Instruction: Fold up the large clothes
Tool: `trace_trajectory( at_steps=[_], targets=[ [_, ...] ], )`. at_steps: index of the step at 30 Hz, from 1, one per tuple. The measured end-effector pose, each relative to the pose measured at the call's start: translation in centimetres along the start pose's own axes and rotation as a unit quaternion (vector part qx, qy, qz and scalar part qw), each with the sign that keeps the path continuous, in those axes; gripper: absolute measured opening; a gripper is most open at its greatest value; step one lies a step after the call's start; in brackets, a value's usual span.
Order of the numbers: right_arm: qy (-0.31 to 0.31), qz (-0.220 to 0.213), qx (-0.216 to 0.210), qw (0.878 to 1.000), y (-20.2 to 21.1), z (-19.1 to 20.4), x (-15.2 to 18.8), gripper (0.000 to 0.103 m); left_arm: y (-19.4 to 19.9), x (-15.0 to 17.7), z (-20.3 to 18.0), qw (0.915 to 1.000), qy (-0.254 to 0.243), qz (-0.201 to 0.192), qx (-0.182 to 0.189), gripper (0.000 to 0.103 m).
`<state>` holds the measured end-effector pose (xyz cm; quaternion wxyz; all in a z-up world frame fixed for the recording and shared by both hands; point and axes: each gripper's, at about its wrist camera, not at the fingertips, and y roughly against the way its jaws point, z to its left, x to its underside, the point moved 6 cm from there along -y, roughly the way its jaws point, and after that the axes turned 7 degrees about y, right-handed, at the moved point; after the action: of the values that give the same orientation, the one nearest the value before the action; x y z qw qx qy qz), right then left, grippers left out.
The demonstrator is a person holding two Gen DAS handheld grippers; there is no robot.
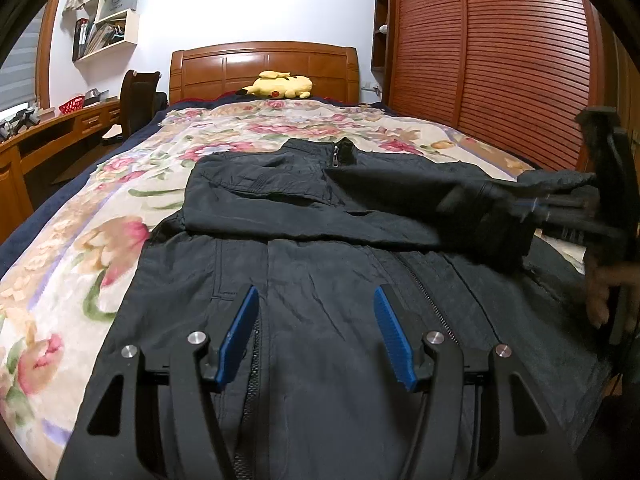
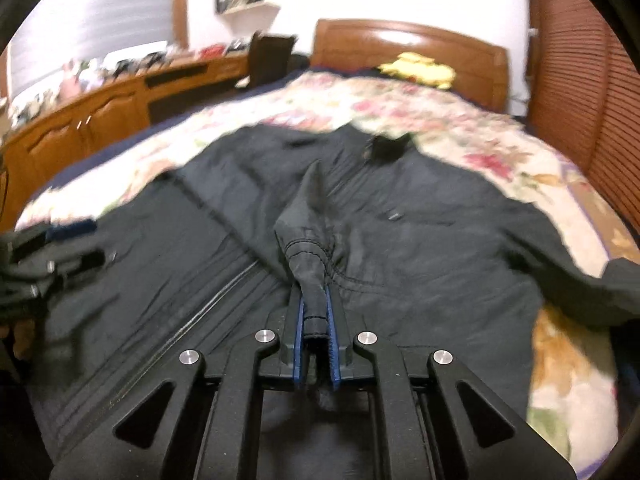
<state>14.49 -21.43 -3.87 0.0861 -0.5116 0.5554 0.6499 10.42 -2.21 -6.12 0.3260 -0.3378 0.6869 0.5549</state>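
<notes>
Holding the cuff (image 2: 316, 280) of the black jacket (image 1: 320, 280) pinched between the blue pads of our right gripper (image 2: 316, 344), we have one sleeve lifted above the chest, while our left gripper (image 1: 316, 332) hovers over the lower front with its fingers spread apart and nothing between them. The jacket lies face up, zipped, along the floral bedspread (image 1: 80, 240), its collar (image 1: 340, 152) toward the headboard (image 1: 264, 68); in the left wrist view one sleeve already rests folded across the chest. As we judge it, the main risk is the slick shell fabric slipping out of the pinch, since only the cuff's end is caught; a quick pull could also drag the body askew and spoil the fold already laid. The right wrist view is smeared, so we cannot tell how taut the sleeve is. The other risk is our two grippers meeting over the chest, as they sit near each other. Room is generous on the bedspread to the left and beyond the collar, tighter on the right where the slatted wardrobe (image 1: 500, 60) stands close to the bed; the plush toy (image 1: 276, 84) lies well apart.
</notes>
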Motion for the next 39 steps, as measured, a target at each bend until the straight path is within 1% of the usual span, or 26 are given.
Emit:
trace_trajectory(
  at_steps=[3, 6, 12, 17, 18, 19, 21, 23, 24, 25, 28, 30, 32, 35, 39],
  targets=[
    [-0.032, -0.020, 0.024, 0.999, 1.3, -2.6, -0.6, 0.007, 0.1, 0.0, 0.0, 1.0000, -0.003, 0.000, -0.001, 0.059],
    [-0.052, -0.023, 0.036, 0.998, 1.6, -4.5, -0.4, 0.007, 0.0, 0.0, -0.1, 1.0000, -0.002, 0.000, -0.001, 0.059],
    [-0.065, -0.022, 0.047, 0.996, 1.6, -5.6, -0.3, 0.008, 0.0, 0.0, 0.0, 1.0000, -0.002, 0.000, 0.000, 0.059],
    [-0.075, -0.024, 0.103, 0.992, 2.0, -7.3, 0.0, 0.008, 0.0, 0.0, -0.1, 1.0000, -0.001, 0.000, 0.000, 0.059],
    [-0.080, -0.025, 0.112, 0.990, 2.1, -7.6, 0.0, 0.013, 0.0, 0.0, -0.1, 1.0000, -0.001, 0.000, 0.000, 0.059],
    [-0.086, -0.026, 0.129, 0.988, 2.4, -8.1, 0.1, 0.015, 0.0, 0.0, -0.1, 1.0000, -0.002, 0.000, 0.000, 0.059],
    [-0.084, -0.030, 0.138, 0.986, 2.7, -8.4, 0.0, 0.018, 0.0, 0.0, -0.1, 1.0000, -0.002, 0.000, -0.001, 0.059],
    [-0.082, -0.031, 0.147, 0.985, 3.0, -8.6, 0.0, 0.028, 0.0, -0.1, 0.0, 1.0000, -0.002, 0.000, 0.000, 0.059],
    [-0.080, -0.032, 0.151, 0.985, 3.2, -8.5, -0.1, 0.038, 0.0, -0.1, 0.0, 1.0000, -0.002, 0.000, 0.000, 0.059],
    [-0.077, -0.035, 0.159, 0.984, 3.4, -8.5, -0.2, 0.046, 0.1, -0.1, 0.0, 1.0000, -0.002, 0.000, 0.000, 0.059],
    [-0.074, -0.042, 0.161, 0.983, 3.6, -8.4, -0.3, 0.051, 0.1, -0.1, -0.1, 1.0000, -0.002, 0.000, 0.000, 0.059],
    [-0.070, -0.041, 0.149, 0.985, 3.5, -8.1, -0.3, 0.052, 0.1, -0.1, -0.1, 1.0000, -0.002, 0.000, 0.000, 0.059],
    [-0.064, -0.030, 0.127, 0.989, 2.8, -7.5, -0.1, 0.052, 0.1, -0.1, -0.1, 1.0000, -0.001, 0.000, 0.001, 0.059],
    [-0.053, 0.003, 0.109, 0.993, 1.1, -6.8, 0.6, 0.052, 0.1, -0.2, -0.1, 1.0000, -0.001, 0.001, 0.003, 0.059],
    [-0.045, 0.048, 0.093, 0.993, -1.3, -6.4, 2.1, 0.051, 0.4, -0.4, -0.5, 1.0000, -0.001, -0.001, 0.009, 0.059]
  ],
)
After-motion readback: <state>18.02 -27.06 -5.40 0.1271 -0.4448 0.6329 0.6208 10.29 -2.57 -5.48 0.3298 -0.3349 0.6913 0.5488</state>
